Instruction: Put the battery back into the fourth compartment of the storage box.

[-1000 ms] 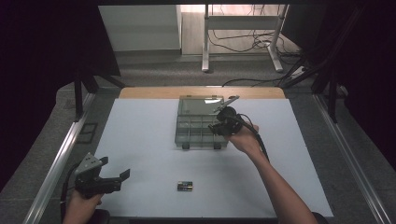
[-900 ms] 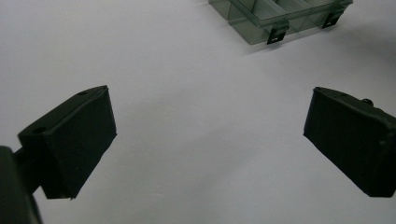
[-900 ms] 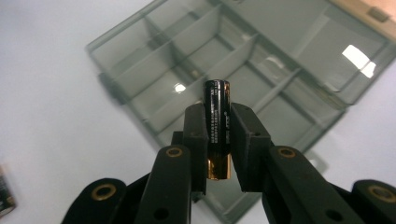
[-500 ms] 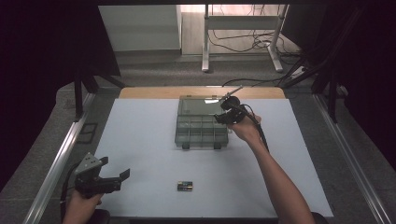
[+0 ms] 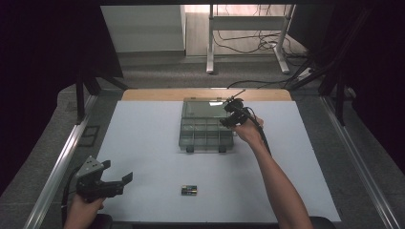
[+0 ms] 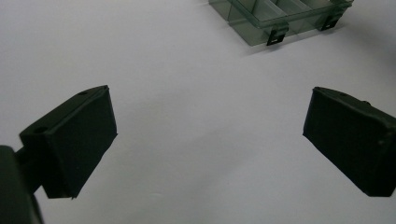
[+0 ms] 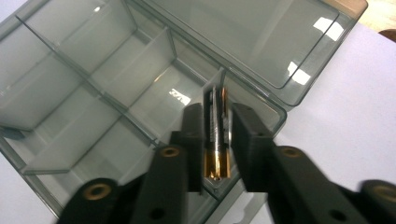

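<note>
Pinching a small gold-and-silver battery [image 7: 216, 140] between its pads, the right claw [image 7: 217, 135] hangs over a rear-corner compartment of the clear organiser box [image 5: 206, 125] — jaws have just been opening a little, battery between them. Battery's lower end is hidden behind the jaws; whether it touches the compartment floor can't be told. Box lid lies open toward the far edge. Left claw [image 6: 208, 135] is spread wide, nothing in it, above bare white worktop [image 5: 143, 143], box cut off at frame top. Battery pair [image 5: 189, 190] near front edge; label too small to read.
</note>
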